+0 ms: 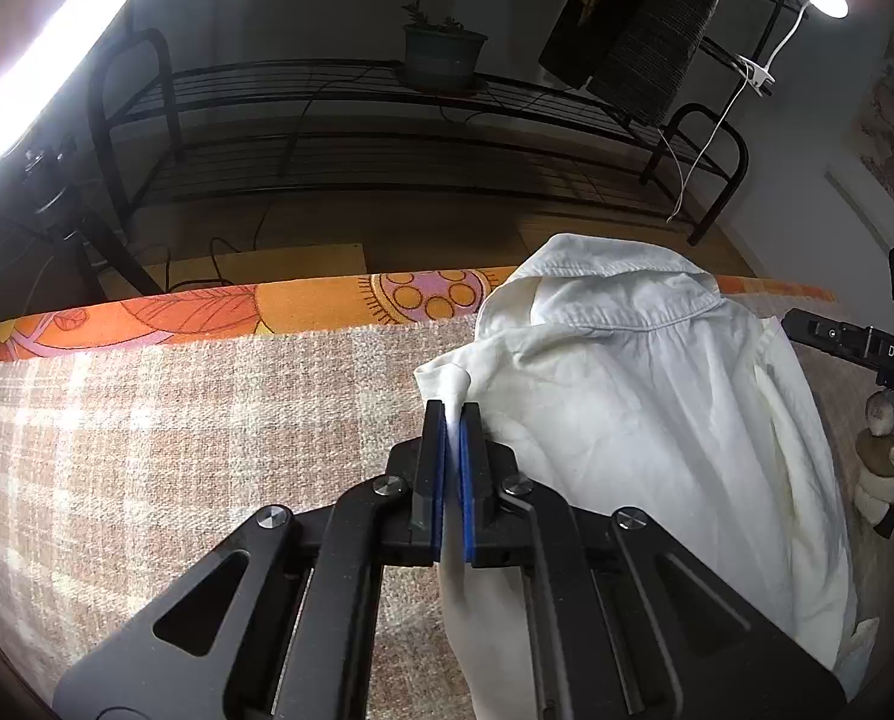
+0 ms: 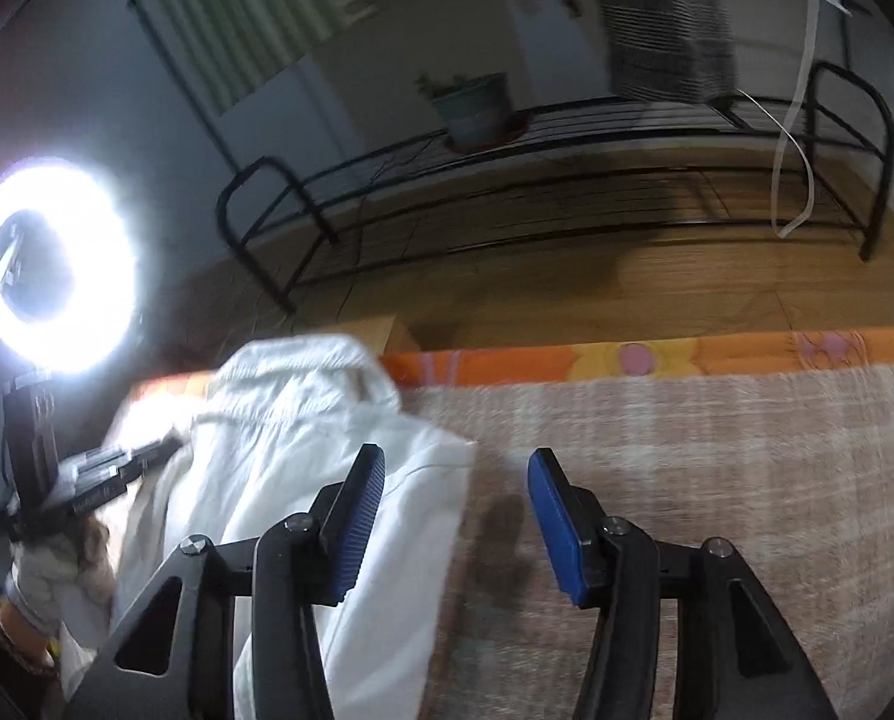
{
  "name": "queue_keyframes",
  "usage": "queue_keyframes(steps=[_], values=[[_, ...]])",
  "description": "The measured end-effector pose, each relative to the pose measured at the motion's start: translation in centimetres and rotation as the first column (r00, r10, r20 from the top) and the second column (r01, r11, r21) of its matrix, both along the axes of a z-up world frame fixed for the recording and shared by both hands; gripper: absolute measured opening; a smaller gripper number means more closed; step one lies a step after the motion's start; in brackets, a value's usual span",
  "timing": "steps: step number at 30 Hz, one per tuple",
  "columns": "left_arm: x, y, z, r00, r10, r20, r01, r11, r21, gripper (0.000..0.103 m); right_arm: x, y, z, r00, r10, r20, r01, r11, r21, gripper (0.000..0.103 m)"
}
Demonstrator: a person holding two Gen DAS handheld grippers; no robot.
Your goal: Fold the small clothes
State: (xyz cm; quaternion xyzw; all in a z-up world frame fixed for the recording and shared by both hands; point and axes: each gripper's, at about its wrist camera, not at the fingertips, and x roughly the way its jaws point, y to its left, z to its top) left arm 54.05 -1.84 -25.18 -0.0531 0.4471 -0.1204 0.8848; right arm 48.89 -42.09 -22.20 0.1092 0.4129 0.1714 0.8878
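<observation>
At lower centre, the left gripper [image 1: 452, 420] pinches the white shirt [image 1: 627, 396] (sleeve fold underway); the right gripper [image 2: 456, 468], jaws apart, likely grasps next.

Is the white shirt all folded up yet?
Not yet. The white shirt lies loosely bunched on the checked cloth, collar up, and the left claw pinches its edge.

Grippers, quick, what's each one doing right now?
Left gripper: shut on a fold of the white shirt.
Right gripper: open, holding nothing, beside the shirt's edge.

white shirt [image 1: 645, 420] on brown plaid cloth [image 1: 177, 450].
</observation>
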Motion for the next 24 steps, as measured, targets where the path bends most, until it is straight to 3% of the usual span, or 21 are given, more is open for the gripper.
queue_keyframes(steps=[2,8,10,11,14,17,24], values=[[-0.1,-0.1,-0.1,1.000,-0.002,0.003,0.002,1.000,0.005,0.001,0.2,-0.4,-0.3,1.000,0.010,-0.016,-0.010,0.999,0.038,0.042],[0.2,-0.1,0.0,1.000,-0.005,0.005,0.005,1.000,0.009,0.000,0.9,1.6,-1.2,0.994,0.104,-0.028,-0.105,0.994,-0.005,0.042],[0.0,-0.3,0.2,1.000,-0.004,0.019,0.004,1.000,0.019,0.000,1.2,1.8,-1.1,0.995,0.096,-0.028,-0.096,0.995,-0.009,0.004],[-0.1,-0.3,0.3,1.000,-0.002,0.026,0.002,1.000,0.020,0.000,1.3,2.2,-1.2,0.993,0.110,-0.040,-0.110,0.994,-0.013,0.001],[-0.6,0.1,1.2,0.999,0.017,0.048,-0.017,1.000,-0.003,0.000,0.2,3.0,-0.6,0.992,0.128,0.015,-0.126,0.990,-0.061,0.000],[-1.4,0.1,2.8,0.997,0.019,0.075,-0.018,1.000,-0.016,0.000,-0.7,2.6,0.8,0.993,0.106,0.054,-0.104,0.993,-0.050,0.000],[-5.6,-0.8,8.1,0.987,-0.006,0.158,0.007,1.000,-0.007,0.000,-4.6,3.1,6.0,0.981,0.124,0.148,-0.110,0.989,-0.100,0.000]])
